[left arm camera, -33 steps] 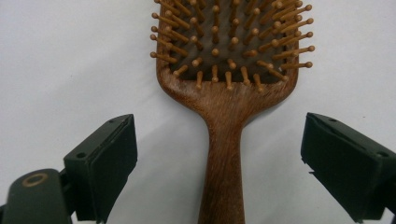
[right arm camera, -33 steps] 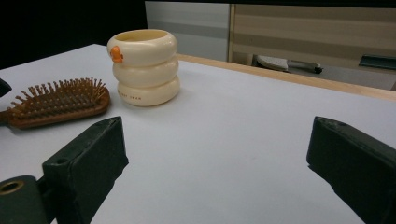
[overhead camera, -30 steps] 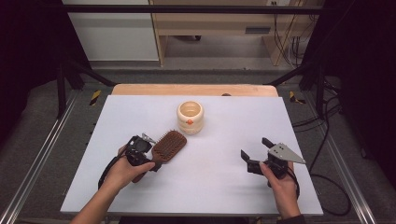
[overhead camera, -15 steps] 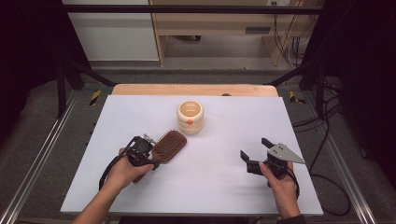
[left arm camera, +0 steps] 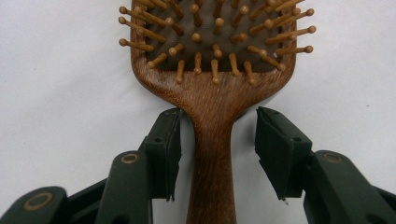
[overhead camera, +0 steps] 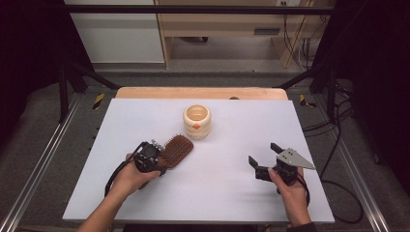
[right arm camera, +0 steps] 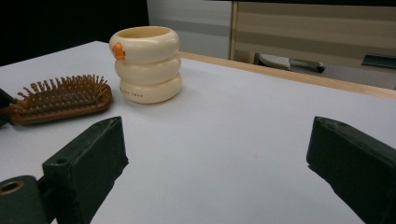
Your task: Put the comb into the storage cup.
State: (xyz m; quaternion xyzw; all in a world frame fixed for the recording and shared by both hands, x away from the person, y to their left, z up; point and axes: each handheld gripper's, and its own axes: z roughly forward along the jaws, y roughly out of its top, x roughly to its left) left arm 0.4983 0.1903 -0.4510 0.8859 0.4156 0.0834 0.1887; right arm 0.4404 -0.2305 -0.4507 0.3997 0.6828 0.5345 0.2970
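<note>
moved: left tongs (left arm camera: 217,140) have just been closing around brown wooden paddle hairbrush (left arm camera: 212,84) handle, not yet pinching | right tongs (right arm camera: 217,154) spread, idle | cream ringed cup (right arm camera: 147,63): small print unreadable | white surface (overhead camera: 217,193)

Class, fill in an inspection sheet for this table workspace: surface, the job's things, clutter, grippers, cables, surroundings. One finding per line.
Surface: white table, bare around the items, wooden strip along its far edge.
Job's things: wooden hairbrush lying bristles up; its handle sits between the left gripper's jaws.
Clutter: cream ringed cup standing upright beyond the brush, apart from it.
Grippers: left gripper jaws have just been closing around the handle, a gap showing on one side; right gripper open, with nothing between its jaws.
Cables: a black cable loops from the left gripper; more lie on the floor at right.
Surroundings: metal frame rails, wooden furniture behind.
</note>
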